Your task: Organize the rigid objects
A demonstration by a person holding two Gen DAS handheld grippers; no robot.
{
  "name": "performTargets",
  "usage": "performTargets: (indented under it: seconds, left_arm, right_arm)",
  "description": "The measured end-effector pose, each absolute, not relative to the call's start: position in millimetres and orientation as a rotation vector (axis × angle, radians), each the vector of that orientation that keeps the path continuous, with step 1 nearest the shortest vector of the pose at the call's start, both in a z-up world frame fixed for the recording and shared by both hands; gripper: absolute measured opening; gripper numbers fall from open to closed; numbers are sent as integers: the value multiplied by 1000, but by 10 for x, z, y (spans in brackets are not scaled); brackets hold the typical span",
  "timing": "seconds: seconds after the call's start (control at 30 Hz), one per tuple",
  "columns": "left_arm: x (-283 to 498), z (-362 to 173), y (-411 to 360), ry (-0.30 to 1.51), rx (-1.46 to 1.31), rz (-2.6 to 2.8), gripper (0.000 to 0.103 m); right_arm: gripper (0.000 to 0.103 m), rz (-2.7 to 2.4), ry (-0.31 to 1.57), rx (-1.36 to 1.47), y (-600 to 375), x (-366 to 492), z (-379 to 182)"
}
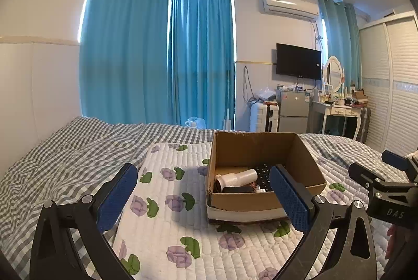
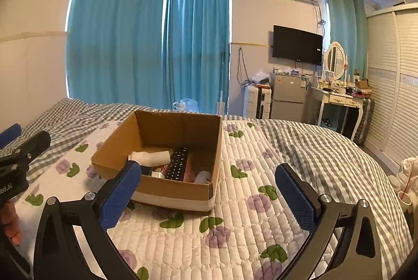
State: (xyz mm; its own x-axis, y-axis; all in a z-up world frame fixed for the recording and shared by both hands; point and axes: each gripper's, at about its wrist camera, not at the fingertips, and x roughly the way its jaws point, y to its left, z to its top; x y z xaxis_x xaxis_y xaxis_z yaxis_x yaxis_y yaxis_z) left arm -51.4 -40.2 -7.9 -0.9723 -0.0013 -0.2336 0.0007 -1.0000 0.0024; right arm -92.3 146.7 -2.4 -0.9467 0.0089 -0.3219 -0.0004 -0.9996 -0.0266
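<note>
An open cardboard box [image 1: 308, 157] [image 2: 156, 128] stands on a white quilted mat with purple flowers [image 1: 167, 191] [image 2: 245, 201] on the bed. Inside lie a white bottle [image 1: 236, 178] [image 2: 151, 157], a black remote [image 2: 179, 163] [image 1: 262, 173] and other small items. My left gripper [image 1: 206, 191] is open and empty, held above the mat just before the box's near left side. My right gripper [image 2: 209, 191] is open and empty, before the box's near right corner. Each gripper shows at the edge of the other's view, the right one [image 1: 386, 183] and the left one [image 2: 18, 149].
The bed has a grey checked cover [image 1: 65, 162] [image 2: 326, 149]. Blue curtains [image 1: 156, 58], a fridge [image 2: 287, 97], a suitcase [image 2: 257, 102], a dressing table [image 2: 339, 99] and a wardrobe [image 2: 392, 71] line the far side. White items [image 2: 405, 183] lie at the bed's right edge.
</note>
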Motion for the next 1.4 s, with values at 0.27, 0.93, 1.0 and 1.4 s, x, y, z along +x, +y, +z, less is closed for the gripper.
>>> performTargets:
  seconds: [0.27,0.93,1.0,1.4]
  left_arm:
    - [-538,-108,-379,-29,388,-3121,103]
    - [-558,-148,-341,-55,430,-3124,103]
    - [-557,-148,-338,-57,431,-3127,103]
    - [-556,-153,-333,-65,434,-3129,103]
  right_arm:
    - [103,3093,-67,-503,1435,-896,-26]
    - [103,3086,-50,-533,1438,-916,-46]
    - [103,3085,-48,-539,1438,-920,-52]
    - [103,3071,-50,-566,1437,-947,-76]
